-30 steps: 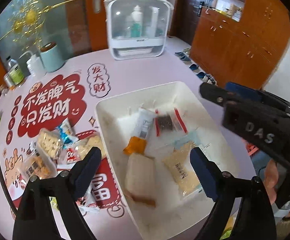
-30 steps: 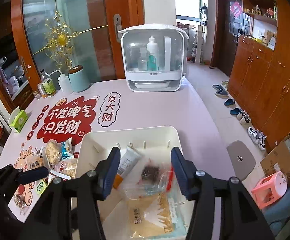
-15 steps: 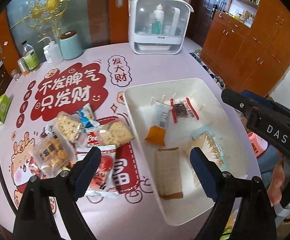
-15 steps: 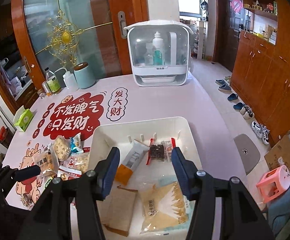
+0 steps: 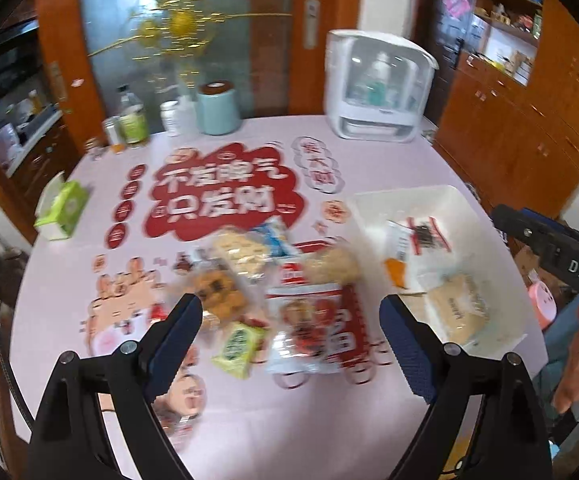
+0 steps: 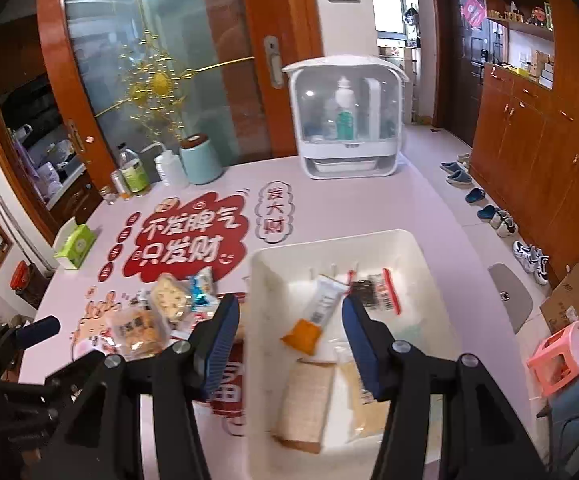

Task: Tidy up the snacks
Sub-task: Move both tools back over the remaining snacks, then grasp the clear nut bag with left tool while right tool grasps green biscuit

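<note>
The left claw (image 5: 291,342), jaws wide and empty, had swung away from the white rectangular plastic bin (image 5: 405,196) and now hung over the loose pile of clear-wrapped biscuit and cracker packets (image 5: 245,268) lying on the pink printed desk (image 5: 369,160) just left of the bin, with a red-and-white snack bag (image 5: 309,328) and a small green packet (image 5: 239,344) nearest its fingers. The right claw (image 6: 289,338), half open and holding nothing, had drawn back a little, hovering over the bin's left wall. Inside the bin lay an orange-capped white tube (image 6: 317,316), a flat brown wafer pack (image 6: 305,404) and a pale cracker bag (image 6: 359,396). Judging by this, one drop was done and the next pick was starting
</note>
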The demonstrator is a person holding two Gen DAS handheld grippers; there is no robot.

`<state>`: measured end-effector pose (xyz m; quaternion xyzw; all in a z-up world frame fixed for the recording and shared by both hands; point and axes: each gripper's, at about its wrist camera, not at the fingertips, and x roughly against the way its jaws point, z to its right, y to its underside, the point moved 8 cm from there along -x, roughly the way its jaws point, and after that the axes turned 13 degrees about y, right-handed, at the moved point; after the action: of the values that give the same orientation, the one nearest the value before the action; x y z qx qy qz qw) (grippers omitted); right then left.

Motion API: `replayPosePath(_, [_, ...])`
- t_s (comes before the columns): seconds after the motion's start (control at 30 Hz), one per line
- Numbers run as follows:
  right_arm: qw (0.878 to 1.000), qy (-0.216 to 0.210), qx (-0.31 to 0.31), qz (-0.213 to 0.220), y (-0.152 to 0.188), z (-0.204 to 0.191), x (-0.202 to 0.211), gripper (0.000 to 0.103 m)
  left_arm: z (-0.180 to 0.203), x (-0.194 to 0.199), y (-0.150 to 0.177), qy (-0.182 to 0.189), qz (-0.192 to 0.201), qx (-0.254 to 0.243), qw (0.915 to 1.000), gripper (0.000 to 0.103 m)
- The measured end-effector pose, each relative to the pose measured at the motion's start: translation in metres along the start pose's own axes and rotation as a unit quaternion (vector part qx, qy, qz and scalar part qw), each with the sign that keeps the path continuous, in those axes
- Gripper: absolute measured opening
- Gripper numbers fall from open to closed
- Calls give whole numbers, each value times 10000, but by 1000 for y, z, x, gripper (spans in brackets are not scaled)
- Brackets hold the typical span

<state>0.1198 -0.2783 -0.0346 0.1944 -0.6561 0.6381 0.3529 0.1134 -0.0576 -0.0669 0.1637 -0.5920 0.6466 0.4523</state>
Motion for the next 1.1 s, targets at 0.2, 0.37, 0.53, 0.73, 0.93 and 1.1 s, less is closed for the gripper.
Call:
replayPosePath(0.2, [9996,-243,121,-14,5,-52,12,54,-82,36,20,-355,67,501,9981,90])
replayPosePath(0.37, [9986,-404,323,-140,15,-97,9,54,-143,46,53,-628,-82,1001,9930,90])
replayPosePath(0.53, [9952,-616,568,-510,37,-139,-8,54,-187,31,97,-687,-446,1622,9833,90])
replayPosePath(0.73, [9851,-931,834,-1183,85,-188,-42,54,-213,-9,153,-672,-952,2513,9609,90])
replayPosePath(0.93, [9684,-1194,425,-2148,129,-219,-89,54,-221,-47,188,-808,-1255,3185,9361,90])
replayPosePath(1.1, [9553,-1259,155,-2671,150,-233,-120,54,-213,-65,198,-761,-1334,3408,9275,90])
